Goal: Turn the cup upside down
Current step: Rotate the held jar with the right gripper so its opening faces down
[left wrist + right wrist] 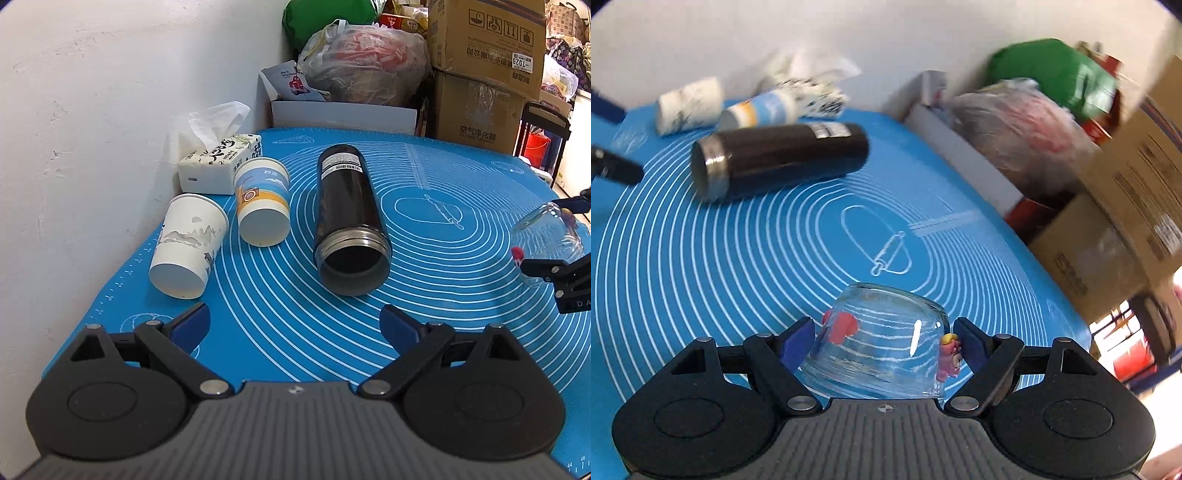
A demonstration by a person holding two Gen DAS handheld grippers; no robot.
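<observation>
My right gripper (884, 332) is shut on a clear glass cup (882, 343) with red and pink cartoon prints, held tilted above the blue mat (738, 258). The cup also shows at the right edge of the left wrist view (546, 232), between the right gripper's black fingers (554, 267). My left gripper (295, 321) is open and empty, low over the mat's near side, just in front of a black tumbler (349, 218) that lies on its side.
Two paper cups stand upside down at the left: a white one (188, 247) and a blue-and-white one (263, 201). A tissue pack (218, 162) sits by the wall. Cardboard boxes (484, 70) and a plastic bag (362, 62) crowd behind the mat's far edge.
</observation>
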